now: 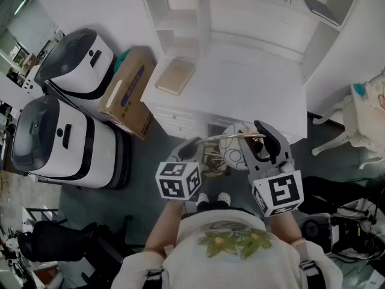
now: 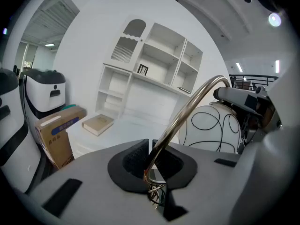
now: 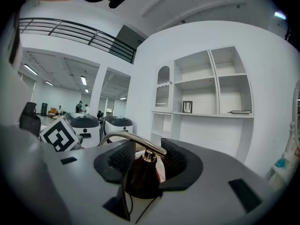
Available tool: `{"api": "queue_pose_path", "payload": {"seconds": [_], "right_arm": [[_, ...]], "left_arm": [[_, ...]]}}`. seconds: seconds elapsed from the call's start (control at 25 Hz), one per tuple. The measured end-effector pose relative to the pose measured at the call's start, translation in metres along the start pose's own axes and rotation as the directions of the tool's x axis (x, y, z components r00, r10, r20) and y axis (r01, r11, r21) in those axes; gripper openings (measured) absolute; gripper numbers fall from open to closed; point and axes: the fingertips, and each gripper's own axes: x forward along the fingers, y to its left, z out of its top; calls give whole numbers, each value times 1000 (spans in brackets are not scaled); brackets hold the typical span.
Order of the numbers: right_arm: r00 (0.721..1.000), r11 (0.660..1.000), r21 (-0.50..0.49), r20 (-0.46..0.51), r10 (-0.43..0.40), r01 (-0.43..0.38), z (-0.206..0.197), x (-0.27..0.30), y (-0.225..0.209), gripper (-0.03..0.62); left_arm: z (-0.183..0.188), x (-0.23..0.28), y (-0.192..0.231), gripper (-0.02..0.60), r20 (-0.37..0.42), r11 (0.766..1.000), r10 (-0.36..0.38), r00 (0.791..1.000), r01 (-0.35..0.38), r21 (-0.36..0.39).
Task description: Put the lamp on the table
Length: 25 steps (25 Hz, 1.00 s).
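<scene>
The left tongs are all but closed, pinching the curved brass stem of the lamp. The right tongs stand wide, pads pressed on the lamp's dark cone. The lamp, with its white globe, is held in the air just short of the white desk. A book lies on the desk, and shelves rise behind it.

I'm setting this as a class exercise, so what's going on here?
A person stands before a white table, carrying a lamp with two hand-held tools. The left tool is clamped on the lamp's curved brass arm. The right tool grips its dark cone fitting. The lamp, with its white globe shade, is in the air, not yet on the table.
</scene>
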Motion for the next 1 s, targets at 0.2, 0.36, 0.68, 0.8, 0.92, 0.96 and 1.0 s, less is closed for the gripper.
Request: {"api": "queue_pose_path", "payload": {"seconds": [0.2,0.36,0.68,0.8,0.92,0.96,1.0], "right_arm": [[1000,1000,-2,7,2,-2,3,1,-10,189],[1000,1000,-1,18,11,-11,5,-2,-17,187],[999,999,5,37,40,-41,8,0,-38,187],[997,999,1,47,53,-53,4,0,-40,187],[996,998,-15,55,66,-65,3,4,-41,187],[996,998,-19,54,69,-68,2,5,-42,187],[996,997,-21,52,71,-70,1,7,-42,187]], "left_arm": [[7,7,-6,38,4,1000,-1,1000,1,4],[12,10,-12,38,14,1000,5,1000,-5,12],[22,22,-22,38,36,999,37,999,-37,11],[20,25,-22,38,50,999,48,998,-49,9],[19,28,-21,38,59,998,55,997,-55,1],[18,29,-20,38,58,998,56,997,-56,-3],[17,31,-20,38,56,998,57,997,-57,-8]]}}
